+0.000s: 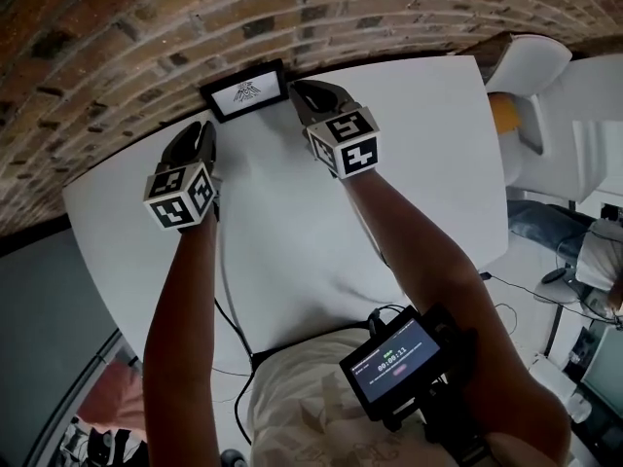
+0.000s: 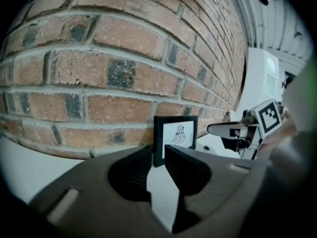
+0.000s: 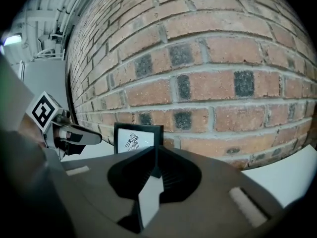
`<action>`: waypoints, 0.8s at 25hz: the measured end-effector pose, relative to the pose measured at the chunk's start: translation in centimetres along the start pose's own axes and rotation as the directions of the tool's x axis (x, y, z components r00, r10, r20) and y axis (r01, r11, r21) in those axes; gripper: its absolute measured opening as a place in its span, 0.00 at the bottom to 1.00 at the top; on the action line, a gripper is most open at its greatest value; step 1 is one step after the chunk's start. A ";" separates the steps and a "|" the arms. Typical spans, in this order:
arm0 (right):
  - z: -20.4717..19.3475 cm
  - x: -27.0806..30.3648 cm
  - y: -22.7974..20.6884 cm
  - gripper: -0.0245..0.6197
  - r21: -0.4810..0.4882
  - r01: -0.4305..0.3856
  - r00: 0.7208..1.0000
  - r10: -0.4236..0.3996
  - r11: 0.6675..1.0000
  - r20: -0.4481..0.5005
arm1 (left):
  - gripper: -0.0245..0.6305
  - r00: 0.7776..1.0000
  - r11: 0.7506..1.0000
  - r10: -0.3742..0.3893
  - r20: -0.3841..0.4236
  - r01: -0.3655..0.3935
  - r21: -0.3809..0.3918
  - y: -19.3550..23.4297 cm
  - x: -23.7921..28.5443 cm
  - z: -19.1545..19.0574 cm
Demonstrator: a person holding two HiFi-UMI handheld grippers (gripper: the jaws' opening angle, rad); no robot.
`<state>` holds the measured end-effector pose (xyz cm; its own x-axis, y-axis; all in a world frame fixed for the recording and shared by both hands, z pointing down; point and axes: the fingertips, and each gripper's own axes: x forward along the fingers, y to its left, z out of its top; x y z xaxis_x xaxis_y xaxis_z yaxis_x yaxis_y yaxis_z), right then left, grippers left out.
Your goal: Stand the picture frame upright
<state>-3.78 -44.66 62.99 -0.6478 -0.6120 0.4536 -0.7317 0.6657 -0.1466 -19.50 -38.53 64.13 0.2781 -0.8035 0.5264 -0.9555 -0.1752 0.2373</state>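
Note:
A small black picture frame (image 1: 243,90) with a white print stands upright at the far edge of the white table (image 1: 292,232), its back to the brick wall (image 1: 136,27). My left gripper (image 1: 200,132) sits near and to the left of it, open, with a narrow empty gap between its jaws; the frame (image 2: 176,135) shows just beyond the left gripper's tips (image 2: 158,152). My right gripper (image 1: 304,90) is just right of the frame, its jaw tips (image 3: 156,152) closed together on nothing. The frame (image 3: 134,139) stands a little beyond them, untouched.
The brick wall runs right along the table's far edge. A white chair (image 1: 531,66) stands off the table's right corner. A device with a lit screen (image 1: 399,363) hangs at the person's chest, and a cable (image 1: 229,300) crosses the table's near side.

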 end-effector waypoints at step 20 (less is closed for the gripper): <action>-0.6 -13.2 7.8 0.05 0.011 0.008 0.998 -0.009 1.000 0.056 | 0.04 0.993 0.993 -0.107 0.051 0.109 -0.042 -6.4 -13.9 -5.0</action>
<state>-0.79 -31.12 56.42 -0.6521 -0.6410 0.4048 -0.7393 0.6559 -0.1522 -16.71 -23.45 59.35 0.3731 -0.8083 0.4554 -0.9145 -0.2375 0.3276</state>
